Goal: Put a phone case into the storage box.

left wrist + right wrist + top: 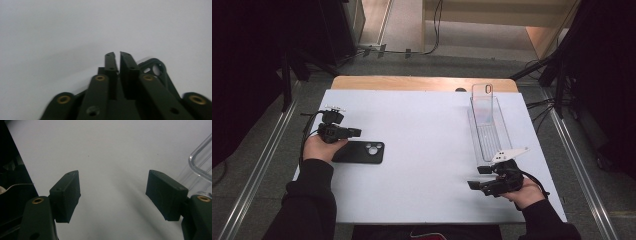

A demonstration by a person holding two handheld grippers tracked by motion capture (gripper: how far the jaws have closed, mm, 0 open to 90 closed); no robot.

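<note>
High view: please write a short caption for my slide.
Left gripper shut above a black phone; right gripper open near a clear tray on the white table.

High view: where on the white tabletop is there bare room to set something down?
The widest bare patch lies mid-table, between the black phone at the left claw and the clear tray. The near edge between the sleeves and the far-left corner are free too. It is crowded on the right, where the tray, the clear case standing in it and the right claw sit close.

A white-topped wooden table (422, 120) stands on grey floor (262, 170), dark curtains (247, 60) either side.
</note>
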